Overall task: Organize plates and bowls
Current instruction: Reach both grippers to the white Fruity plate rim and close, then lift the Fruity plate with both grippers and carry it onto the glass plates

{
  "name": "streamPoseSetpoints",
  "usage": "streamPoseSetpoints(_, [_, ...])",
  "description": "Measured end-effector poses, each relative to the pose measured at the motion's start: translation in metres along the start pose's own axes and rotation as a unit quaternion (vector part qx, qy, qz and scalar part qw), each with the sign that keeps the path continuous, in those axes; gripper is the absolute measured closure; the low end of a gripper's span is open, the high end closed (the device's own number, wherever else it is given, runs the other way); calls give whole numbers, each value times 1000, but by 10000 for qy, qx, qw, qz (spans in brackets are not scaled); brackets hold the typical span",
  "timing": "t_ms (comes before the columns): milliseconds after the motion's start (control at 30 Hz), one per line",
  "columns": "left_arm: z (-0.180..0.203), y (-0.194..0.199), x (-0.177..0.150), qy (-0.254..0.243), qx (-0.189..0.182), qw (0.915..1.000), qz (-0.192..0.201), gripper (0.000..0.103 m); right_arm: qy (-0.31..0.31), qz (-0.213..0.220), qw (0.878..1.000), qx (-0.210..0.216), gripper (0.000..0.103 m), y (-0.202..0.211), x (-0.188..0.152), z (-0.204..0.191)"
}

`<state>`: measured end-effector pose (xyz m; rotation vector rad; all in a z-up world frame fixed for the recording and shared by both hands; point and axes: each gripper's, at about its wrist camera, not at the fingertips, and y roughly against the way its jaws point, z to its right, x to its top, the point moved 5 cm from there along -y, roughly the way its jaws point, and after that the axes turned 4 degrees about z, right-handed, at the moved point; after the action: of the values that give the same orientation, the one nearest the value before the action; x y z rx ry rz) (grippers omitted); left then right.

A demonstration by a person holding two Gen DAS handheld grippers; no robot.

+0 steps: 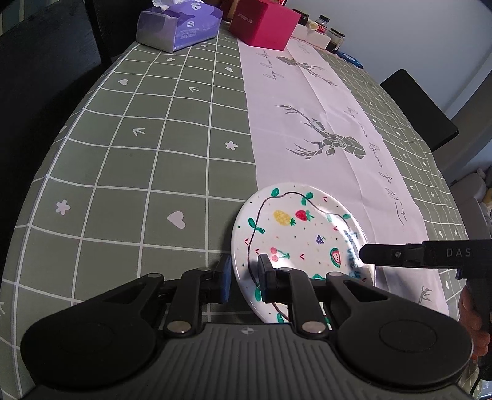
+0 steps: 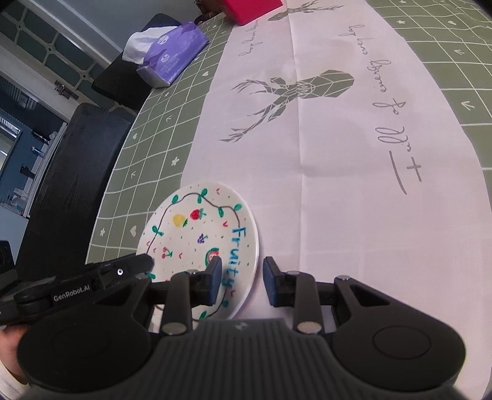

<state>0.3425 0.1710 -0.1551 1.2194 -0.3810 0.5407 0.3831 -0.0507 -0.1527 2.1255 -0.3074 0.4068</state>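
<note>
A white plate painted with fruit, green leaves and blue lettering lies at the bench near edge, half on a white deer-print runner. Open bench stretches toward 12 o'clock. The left gripper pinches its 9 o'clock rim. The right gripper, narrowly parted, straddles its 3 o'clock rim; whether it touches the rim is unclear.

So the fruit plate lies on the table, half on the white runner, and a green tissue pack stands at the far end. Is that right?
Not quite: the tissue pack is purple, not green, as the left wrist view shows. The rest holds: the fruit plate lies on the table, partly on the white runner, and the pack stands at the far end.
</note>
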Motion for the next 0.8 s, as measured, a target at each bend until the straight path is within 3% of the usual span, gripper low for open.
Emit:
streamPoseSetpoints(67, [0,0,0,9,1,10000,5,84,-133,-6,9999,61,87,-3,2,4])
streamPoseSetpoints(300, [0,0,0,38,30,10000,26,84,-303,15,9994,163,87,-3,3,8])
streamPoseSetpoints(533, [-1,1,0,64,27,10000,47,84,-341,-19,9992,228,96,-1,1,13])
streamPoseSetpoints(800, [2,1,0,54,156,9998,53,84,-139,53,9999,83,97,-1,-1,9])
